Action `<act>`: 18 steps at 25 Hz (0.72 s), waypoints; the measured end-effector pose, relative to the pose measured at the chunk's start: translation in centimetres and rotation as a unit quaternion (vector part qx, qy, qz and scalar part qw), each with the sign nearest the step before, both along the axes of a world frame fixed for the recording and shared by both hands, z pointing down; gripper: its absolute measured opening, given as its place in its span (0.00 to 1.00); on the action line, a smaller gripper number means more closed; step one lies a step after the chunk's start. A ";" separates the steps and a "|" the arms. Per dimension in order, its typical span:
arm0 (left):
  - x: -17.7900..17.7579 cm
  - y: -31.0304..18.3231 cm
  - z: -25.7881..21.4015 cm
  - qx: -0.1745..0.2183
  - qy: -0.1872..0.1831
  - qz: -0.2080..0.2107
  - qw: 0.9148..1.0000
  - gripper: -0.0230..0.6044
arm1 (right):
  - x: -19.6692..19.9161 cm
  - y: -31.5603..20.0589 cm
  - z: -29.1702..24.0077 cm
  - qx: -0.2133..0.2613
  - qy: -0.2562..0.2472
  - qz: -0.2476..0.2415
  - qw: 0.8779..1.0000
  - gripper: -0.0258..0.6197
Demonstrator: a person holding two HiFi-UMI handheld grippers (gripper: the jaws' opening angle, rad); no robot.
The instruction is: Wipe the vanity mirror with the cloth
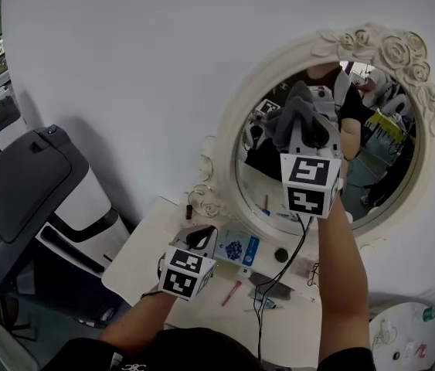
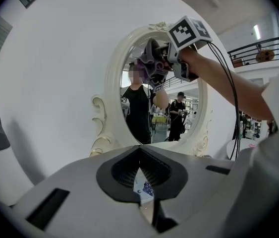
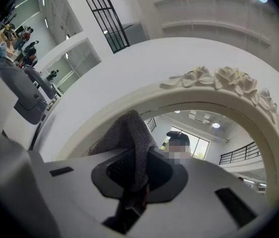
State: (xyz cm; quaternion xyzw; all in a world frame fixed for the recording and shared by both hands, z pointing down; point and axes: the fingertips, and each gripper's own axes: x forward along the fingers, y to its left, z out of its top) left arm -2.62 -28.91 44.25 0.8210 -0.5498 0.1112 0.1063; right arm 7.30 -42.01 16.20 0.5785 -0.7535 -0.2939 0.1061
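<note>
The oval vanity mirror (image 1: pixel 379 192) in a cream ornate frame (image 1: pixel 229 122) stands on a white table (image 1: pixel 144 250) against the wall. My right gripper (image 1: pixel 310 126) is raised in front of the glass, shut on a grey cloth (image 1: pixel 298 110) that bunches over its tips at the mirror's upper part. The right gripper view has the cloth (image 3: pixel 129 138) pinched between the jaws (image 3: pixel 137 182), under the rose-topped frame (image 3: pixel 218 81). My left gripper (image 1: pixel 199 238) hangs low over the table, shut and holding nothing. Its own view looks up at the mirror (image 2: pixel 144 118) and the cloth (image 2: pixel 151 58).
A grey and white machine (image 1: pixel 32 184) stands left of the table. Small items lie on the table before the mirror: a blue-and-white packet (image 1: pixel 236 248), a dark round cap (image 1: pixel 280 255), a red pen (image 1: pixel 231 292). A black cable (image 1: pixel 283 273) hangs from the right gripper. A round white stand (image 1: pixel 402 338) sits lower right.
</note>
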 end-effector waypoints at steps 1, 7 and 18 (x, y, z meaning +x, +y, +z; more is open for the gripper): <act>0.4 -0.1 0.0 0.000 0.000 0.006 1.000 0.05 | 1.0 0.2 -0.5 0.004 -0.008 0.007 1.000 0.10; 3.2 -0.6 -0.1 0.001 -0.002 0.039 0.999 0.05 | 8.2 1.3 -3.0 0.034 -0.052 0.055 0.997 0.10; 7.5 -0.6 -0.3 0.000 -0.012 0.089 0.996 0.05 | 24.0 3.5 -3.7 0.059 -0.108 0.175 0.977 0.10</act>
